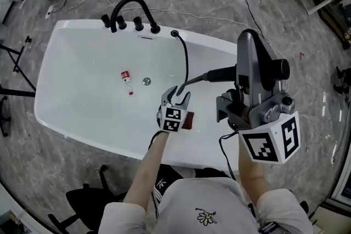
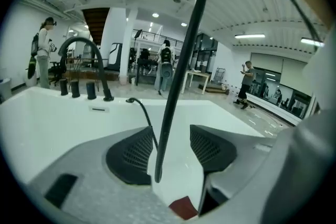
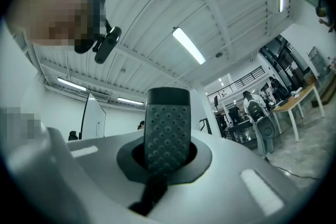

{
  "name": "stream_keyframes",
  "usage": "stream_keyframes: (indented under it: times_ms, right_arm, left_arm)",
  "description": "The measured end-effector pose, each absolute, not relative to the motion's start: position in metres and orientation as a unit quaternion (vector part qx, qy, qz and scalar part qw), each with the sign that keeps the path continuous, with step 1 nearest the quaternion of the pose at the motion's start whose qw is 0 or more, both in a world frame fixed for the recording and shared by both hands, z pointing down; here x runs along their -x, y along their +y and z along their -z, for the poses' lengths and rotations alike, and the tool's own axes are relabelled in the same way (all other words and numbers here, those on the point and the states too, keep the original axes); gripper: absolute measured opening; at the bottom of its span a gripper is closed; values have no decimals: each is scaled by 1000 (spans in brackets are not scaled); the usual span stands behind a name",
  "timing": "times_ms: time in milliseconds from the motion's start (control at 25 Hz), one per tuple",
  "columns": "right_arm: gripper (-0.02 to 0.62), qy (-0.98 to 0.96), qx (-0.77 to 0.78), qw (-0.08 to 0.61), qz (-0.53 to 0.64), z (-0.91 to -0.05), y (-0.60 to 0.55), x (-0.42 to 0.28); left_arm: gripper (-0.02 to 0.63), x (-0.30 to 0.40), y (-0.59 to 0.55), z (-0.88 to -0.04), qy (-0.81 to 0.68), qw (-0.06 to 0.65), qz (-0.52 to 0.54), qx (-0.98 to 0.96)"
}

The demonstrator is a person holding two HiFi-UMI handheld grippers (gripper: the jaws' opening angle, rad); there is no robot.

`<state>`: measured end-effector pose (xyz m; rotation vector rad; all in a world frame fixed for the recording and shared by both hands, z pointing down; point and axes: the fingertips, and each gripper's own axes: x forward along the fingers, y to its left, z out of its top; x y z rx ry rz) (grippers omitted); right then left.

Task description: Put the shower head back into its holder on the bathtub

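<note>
The black shower head [image 3: 167, 123] stands up between the jaws of my right gripper [image 3: 165, 162], which is shut on it. In the head view that right gripper [image 1: 247, 63] hovers over the near right rim of the white bathtub [image 1: 66, 46], and the handle [image 1: 219, 73] sticks out to its left. The black hose [image 1: 186, 60] runs from the handle to the holder hole [image 1: 174, 33] on the far rim. My left gripper [image 1: 176, 95] is open around the hose [image 2: 173, 92]; neither pad [image 2: 134, 155] touches it.
A black arched faucet [image 1: 131, 8] with knobs stands on the far rim. A small red bottle [image 1: 126, 76] and the drain [image 1: 146, 81] lie in the tub. A dark red pad [image 1: 188, 120] rests on the near rim. People stand in the background [image 2: 166, 65].
</note>
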<state>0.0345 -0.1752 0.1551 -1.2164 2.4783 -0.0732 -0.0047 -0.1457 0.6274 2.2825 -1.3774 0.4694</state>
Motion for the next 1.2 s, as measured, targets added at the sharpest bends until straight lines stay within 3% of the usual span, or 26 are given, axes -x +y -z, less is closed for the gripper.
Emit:
stream_keyframes:
  times_ms: [160, 280, 440, 640, 880, 1200]
  right_arm:
    - [5, 888, 421, 183, 2, -130, -169, -23]
    - [5, 891, 420, 170, -15, -126, -167, -23]
    - [5, 892, 418, 170, -8, -126, -166, -26]
    - [5, 885, 431, 174, -15, -122, -169, -49]
    - [5, 860, 462, 207, -71, -82, -159, -107]
    - [5, 835, 482, 247, -96, -45, -135, -163]
  left_arm:
    - [134, 24, -157, -663, -515, 265, -176, -796]
    - [127, 25, -153, -684, -522, 287, -178, -783]
    - [66, 16, -149, -714, -503, 276, -214, -790]
    - [64, 27, -169, -701, -531, 274, -200, -777]
    - [64, 59, -264, -610, -595, 182, -152, -768]
    - [64, 58, -363, -406, -629, 30, -49, -775]
